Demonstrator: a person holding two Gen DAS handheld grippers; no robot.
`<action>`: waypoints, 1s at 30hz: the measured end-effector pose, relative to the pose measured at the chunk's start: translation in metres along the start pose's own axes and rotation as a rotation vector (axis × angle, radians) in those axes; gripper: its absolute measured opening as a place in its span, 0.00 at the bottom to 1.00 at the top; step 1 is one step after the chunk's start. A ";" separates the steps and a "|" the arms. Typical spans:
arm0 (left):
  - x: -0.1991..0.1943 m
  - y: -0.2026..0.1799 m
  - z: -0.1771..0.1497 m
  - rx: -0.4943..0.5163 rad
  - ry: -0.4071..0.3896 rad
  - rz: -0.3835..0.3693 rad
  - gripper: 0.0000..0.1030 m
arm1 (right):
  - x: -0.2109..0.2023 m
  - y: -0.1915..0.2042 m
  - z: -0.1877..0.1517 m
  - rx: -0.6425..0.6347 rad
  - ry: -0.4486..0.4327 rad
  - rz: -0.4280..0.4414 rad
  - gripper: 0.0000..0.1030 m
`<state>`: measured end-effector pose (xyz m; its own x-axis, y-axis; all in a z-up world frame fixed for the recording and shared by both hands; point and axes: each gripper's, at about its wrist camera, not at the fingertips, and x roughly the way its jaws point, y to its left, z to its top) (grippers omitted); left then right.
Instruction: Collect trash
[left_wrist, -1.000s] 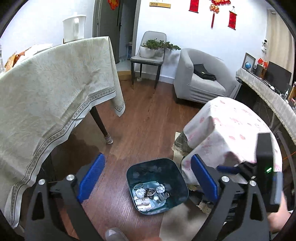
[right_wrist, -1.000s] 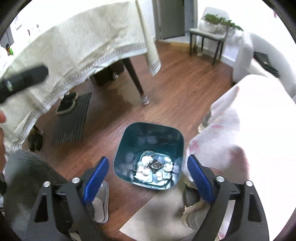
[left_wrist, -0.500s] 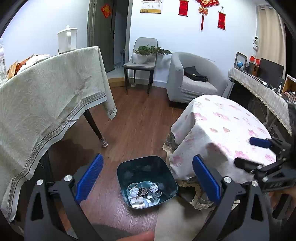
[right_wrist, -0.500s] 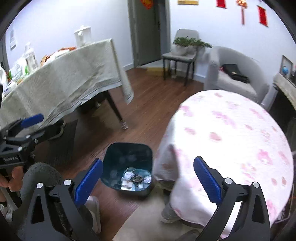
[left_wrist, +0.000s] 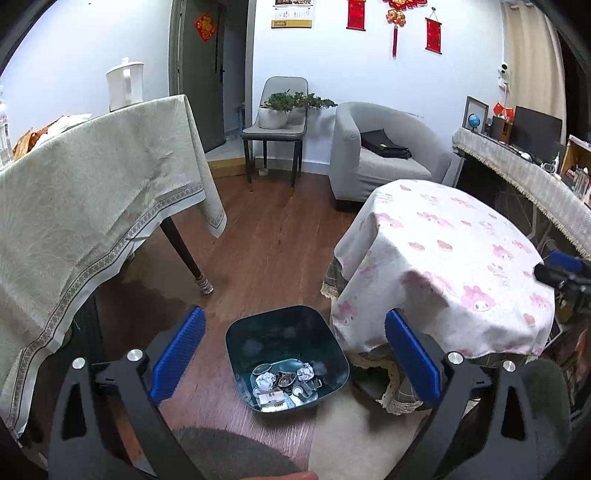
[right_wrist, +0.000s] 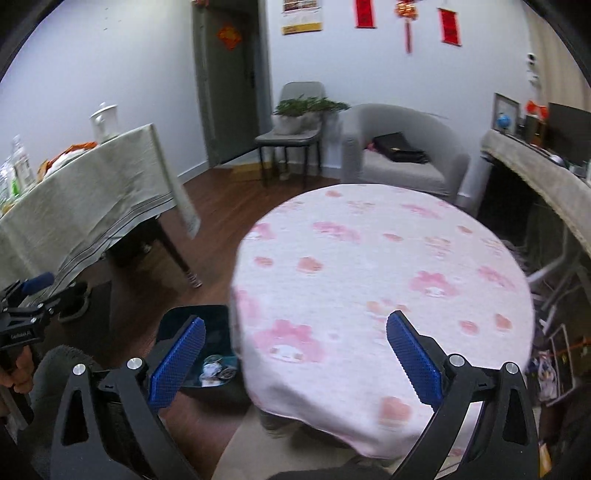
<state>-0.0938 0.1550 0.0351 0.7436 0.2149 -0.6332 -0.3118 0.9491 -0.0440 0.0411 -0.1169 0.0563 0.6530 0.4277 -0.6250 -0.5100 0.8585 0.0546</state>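
A dark teal trash bin (left_wrist: 286, 332) stands on the wood floor beside the round table; crumpled paper and wrappers (left_wrist: 282, 382) lie in its bottom. My left gripper (left_wrist: 293, 356) is open and empty, held above the bin. My right gripper (right_wrist: 295, 354) is open and empty, raised over the round table with the pink flowered cloth (right_wrist: 388, 266). The bin (right_wrist: 218, 354) shows partly in the right wrist view, behind the left finger. The right gripper's tip shows at the right edge of the left wrist view (left_wrist: 561, 269).
A big table with a beige cloth (left_wrist: 85, 199) stands left, a white kettle (left_wrist: 125, 85) on it. A grey chair with plants (left_wrist: 280, 122), a grey armchair (left_wrist: 380, 155) and a long covered sideboard (left_wrist: 528, 181) stand behind. A pale mat (left_wrist: 351, 435) lies near the bin.
Both grippers have risen and tilted up away from the bin. The right one has swung right, from over the bin to over the round table. Both stay open.
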 end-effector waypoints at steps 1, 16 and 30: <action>0.002 0.000 -0.003 -0.001 0.007 0.004 0.96 | -0.001 -0.005 -0.002 0.012 -0.006 -0.007 0.97; 0.021 0.000 -0.046 0.006 0.050 0.058 0.96 | 0.003 -0.005 -0.046 -0.047 -0.017 0.001 0.97; 0.024 0.005 -0.048 -0.016 0.071 0.045 0.96 | 0.006 -0.003 -0.046 -0.036 -0.006 0.083 0.97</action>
<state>-0.1058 0.1538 -0.0173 0.6847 0.2397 -0.6883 -0.3535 0.9351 -0.0260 0.0209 -0.1300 0.0162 0.6108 0.4989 -0.6148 -0.5825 0.8091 0.0778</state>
